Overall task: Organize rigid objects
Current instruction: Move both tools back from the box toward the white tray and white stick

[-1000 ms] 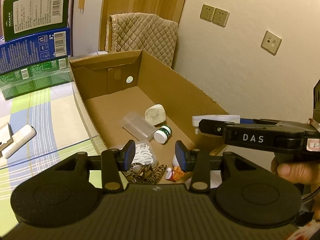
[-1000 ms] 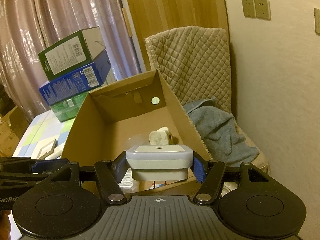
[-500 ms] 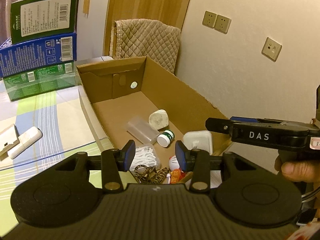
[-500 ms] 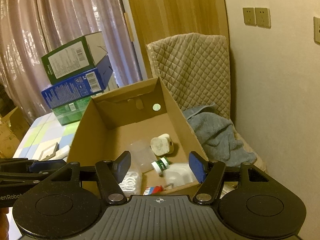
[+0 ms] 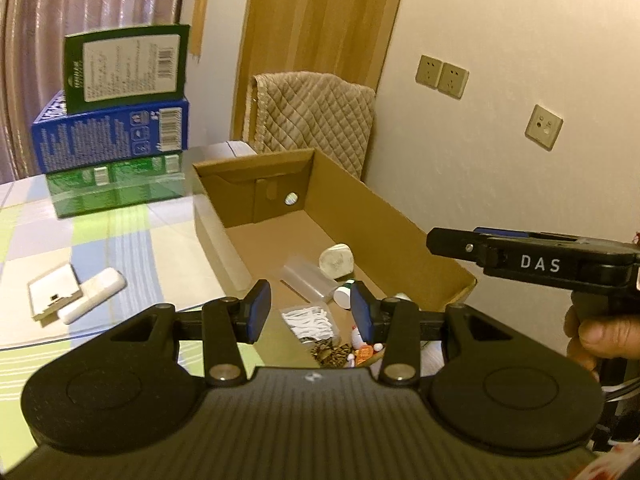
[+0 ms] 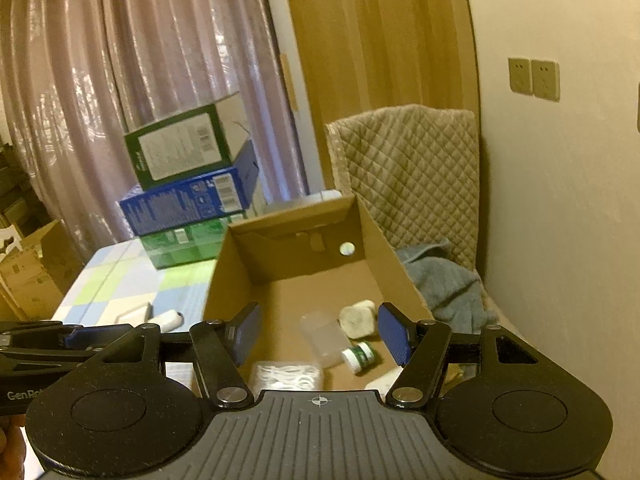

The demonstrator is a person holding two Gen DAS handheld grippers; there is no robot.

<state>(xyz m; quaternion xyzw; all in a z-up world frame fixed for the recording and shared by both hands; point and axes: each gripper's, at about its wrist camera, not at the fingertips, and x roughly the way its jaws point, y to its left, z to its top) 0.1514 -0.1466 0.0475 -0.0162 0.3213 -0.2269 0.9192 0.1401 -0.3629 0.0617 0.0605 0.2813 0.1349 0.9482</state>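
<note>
Left claw [image 5: 306, 316]: empty, pads standing a little apart, nothing between them.
Right claw [image 6: 320, 336]: spread, empty — hanging over the box.
Brown open-topped cardboard box [image 5: 384, 216]: collects the rigid items — small white green-capped bottle [image 6: 359, 356], clear plastic case [image 6: 324, 338].
Checked bench [image 5: 100, 248]: 2 white flat items [image 5: 76, 294] lie outside, probably next.

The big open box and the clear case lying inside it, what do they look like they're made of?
The box looks like plain brown corrugated cardboard: matte, with folded flaps and a punched hole in the far wall. The clear case looks like frosted, see-through plastic, since the box floor shows faintly through it; blur leaves its exact finish unclear.
</note>
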